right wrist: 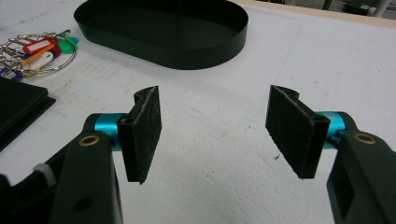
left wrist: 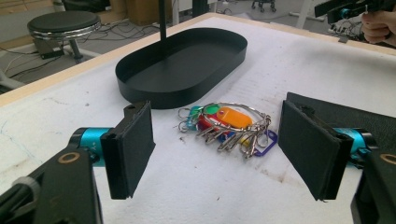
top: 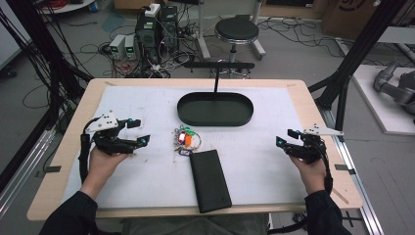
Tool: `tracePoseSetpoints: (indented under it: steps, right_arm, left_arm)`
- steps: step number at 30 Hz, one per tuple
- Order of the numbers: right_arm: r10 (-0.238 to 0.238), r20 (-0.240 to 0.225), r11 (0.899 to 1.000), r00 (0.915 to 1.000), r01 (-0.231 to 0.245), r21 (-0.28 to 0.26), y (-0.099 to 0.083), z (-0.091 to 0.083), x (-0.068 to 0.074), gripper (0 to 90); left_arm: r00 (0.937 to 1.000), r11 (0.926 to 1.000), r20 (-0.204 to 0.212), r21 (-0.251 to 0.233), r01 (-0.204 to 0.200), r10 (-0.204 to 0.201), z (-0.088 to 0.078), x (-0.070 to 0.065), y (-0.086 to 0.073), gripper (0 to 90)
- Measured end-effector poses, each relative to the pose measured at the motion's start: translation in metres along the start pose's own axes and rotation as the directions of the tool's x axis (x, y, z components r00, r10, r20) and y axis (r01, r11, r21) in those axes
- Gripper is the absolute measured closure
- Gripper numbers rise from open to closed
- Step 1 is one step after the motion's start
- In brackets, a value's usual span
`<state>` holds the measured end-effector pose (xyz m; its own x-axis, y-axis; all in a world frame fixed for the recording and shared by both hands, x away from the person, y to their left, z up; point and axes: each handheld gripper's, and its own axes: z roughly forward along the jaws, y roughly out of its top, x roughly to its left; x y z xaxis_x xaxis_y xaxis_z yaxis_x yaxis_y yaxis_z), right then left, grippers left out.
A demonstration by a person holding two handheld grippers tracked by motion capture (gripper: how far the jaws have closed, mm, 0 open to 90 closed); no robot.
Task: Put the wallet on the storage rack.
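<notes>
A bunch of keys (top: 185, 139) with coloured tags on a metal ring lies at the middle of the white mat. Behind it stands a black oval tray (top: 215, 120). A flat black case (top: 210, 179) lies in front of the keys. My left gripper (top: 138, 132) hovers open to the left of the keys, jaws wide; in the left gripper view the keys (left wrist: 226, 126) lie beyond its open left gripper (left wrist: 217, 149). My right gripper (top: 286, 137) is open at the right, above bare mat; the right gripper (right wrist: 215, 135) has nothing between its pads.
The white mat (top: 147, 171) covers a wooden table (top: 63, 161). A thin black post (top: 216, 83) rises from the tray. Beyond the far edge stand a black stool (top: 237, 30), electronics and tangled cables. Black frame bars flank both sides.
</notes>
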<state>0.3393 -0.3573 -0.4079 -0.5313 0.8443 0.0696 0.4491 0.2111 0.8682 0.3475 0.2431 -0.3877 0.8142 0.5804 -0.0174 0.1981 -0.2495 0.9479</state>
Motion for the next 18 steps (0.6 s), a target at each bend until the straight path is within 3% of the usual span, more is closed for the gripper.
tracePoseSetpoints:
  steps: [9, 18]
  right_arm:
    - [-0.001, -0.01, 1.0, 1.0, 0.0, -0.014, 0.001, -0.001, 0.001, 36.4]
    - [-0.028, -0.063, 0.998, 0.9976, 0.025, -0.05, -0.002, -0.013, 0.014, 34.8]
  left_arm:
    - [1.0, 1.0, -0.001, -0.004, 0.0, 0.0, 0.0, 0.0, 0.0, 26.9]
    - [0.9999, 1.0, 0.013, -0.004, 0.0, 0.0, 0.004, -0.008, 0.003, 26.9]
